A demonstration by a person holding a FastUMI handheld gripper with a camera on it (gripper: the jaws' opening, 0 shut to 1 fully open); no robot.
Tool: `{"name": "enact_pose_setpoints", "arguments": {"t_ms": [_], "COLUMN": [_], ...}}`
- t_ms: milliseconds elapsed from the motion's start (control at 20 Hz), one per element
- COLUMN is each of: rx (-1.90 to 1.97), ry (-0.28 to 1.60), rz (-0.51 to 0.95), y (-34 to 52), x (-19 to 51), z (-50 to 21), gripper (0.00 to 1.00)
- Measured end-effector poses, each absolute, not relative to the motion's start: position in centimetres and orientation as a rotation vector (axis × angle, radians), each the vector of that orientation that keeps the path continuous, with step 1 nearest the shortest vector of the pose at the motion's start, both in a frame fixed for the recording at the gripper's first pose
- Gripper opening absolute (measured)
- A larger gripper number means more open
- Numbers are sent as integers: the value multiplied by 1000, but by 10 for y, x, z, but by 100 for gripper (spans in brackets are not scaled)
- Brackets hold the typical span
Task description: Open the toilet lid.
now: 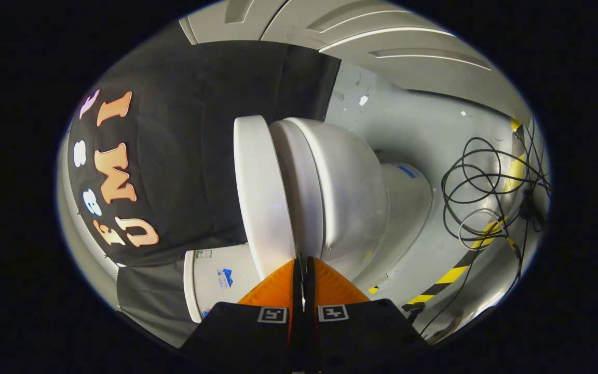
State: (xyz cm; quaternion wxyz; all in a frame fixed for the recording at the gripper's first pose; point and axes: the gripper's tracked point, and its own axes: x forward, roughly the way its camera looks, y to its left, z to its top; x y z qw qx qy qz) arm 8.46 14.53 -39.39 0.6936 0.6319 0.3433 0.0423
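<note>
Gripper (302,265) with fingers pressed almost together, tips at the seam of the toilet (351,197), lid (260,192) just ahead and slightly parted from the seat, tank (216,278) beside the lid, tangled cables (491,192) on the floor (408,130) beyond the toilet.

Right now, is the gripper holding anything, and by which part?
It cannot be told for sure: the gripper has its fingers closed together at the edge of the white plastic toilet lid, possibly pinching its rim.
</note>
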Motion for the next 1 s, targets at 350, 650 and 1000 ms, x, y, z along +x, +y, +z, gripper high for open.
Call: {"name": "enact_pose_setpoints", "arguments": {"t_ms": [350,650,1000], "rx": [1329,1216,1006], "ry": [762,759,650], "rz": [60,66,81], "y": [147,145,147], "x": [88,88,105], "z": [-396,-383,-332], "gripper": [8,8,8]}}
